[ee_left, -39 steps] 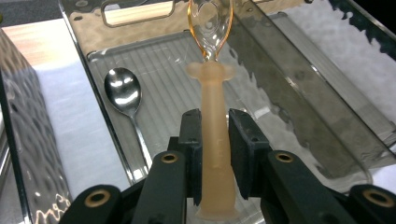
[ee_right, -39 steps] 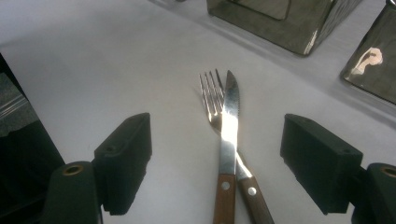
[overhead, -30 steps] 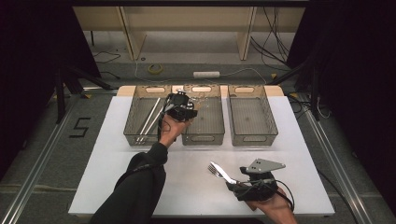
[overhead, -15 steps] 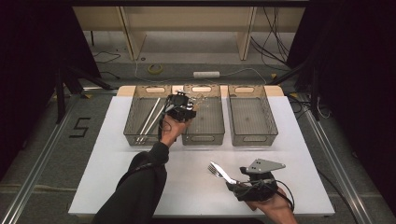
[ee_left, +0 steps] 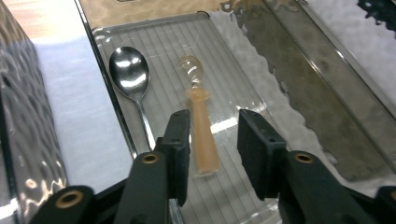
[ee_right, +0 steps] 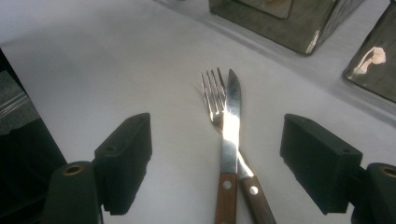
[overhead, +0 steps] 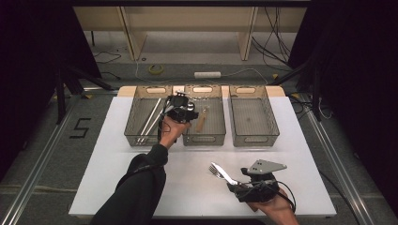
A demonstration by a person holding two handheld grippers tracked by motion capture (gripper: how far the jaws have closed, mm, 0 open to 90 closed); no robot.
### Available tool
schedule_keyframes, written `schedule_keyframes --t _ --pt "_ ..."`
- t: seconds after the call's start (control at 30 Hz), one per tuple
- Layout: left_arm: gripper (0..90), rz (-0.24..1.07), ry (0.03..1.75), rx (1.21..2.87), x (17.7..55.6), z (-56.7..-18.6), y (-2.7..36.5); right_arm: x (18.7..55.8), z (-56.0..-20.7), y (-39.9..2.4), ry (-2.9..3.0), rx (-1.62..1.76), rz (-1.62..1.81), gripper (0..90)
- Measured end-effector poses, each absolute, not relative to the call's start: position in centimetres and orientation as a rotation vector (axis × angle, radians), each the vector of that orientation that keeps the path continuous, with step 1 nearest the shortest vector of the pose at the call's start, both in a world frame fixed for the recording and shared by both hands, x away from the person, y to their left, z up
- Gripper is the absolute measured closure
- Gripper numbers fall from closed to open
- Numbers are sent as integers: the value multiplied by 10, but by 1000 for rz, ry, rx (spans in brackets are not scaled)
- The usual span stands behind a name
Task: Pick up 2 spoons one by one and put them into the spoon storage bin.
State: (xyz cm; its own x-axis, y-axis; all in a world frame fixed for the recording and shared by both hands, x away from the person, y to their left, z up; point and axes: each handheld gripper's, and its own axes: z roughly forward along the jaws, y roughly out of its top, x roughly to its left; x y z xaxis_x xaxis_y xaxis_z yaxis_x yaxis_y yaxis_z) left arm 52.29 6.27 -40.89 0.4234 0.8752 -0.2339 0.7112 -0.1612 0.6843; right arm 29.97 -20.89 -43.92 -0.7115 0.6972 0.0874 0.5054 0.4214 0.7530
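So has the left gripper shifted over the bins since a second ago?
No. The left gripper hangs at the same spot over the wall between the left bin and the middle bin. Its jaws have just been opening, with the wooden-handled spoon lying loose between them.

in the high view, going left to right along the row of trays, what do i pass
left tray with long metal utensils → left gripper → wooden-handled spoon in the middle tray → right tray

Bin walls (overhead: 182,123) hem the spoons (ee_left: 129,74); table front (overhead: 141,187) open.
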Motion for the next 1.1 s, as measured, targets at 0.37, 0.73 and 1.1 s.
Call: schedule_keyframes --t 0.37,0.73,1.1 --pt "405 238 1289 1943 497 -397 84 300 -439 -209 2440 1057 1160 261" --pt "322 222 1206 1933 444 -415 123 300 -441 -207 2454 1064 1139 265" --pt "272 242 1114 1908 415 -412 142 301 -442 -206 2478 1064 1107 292"
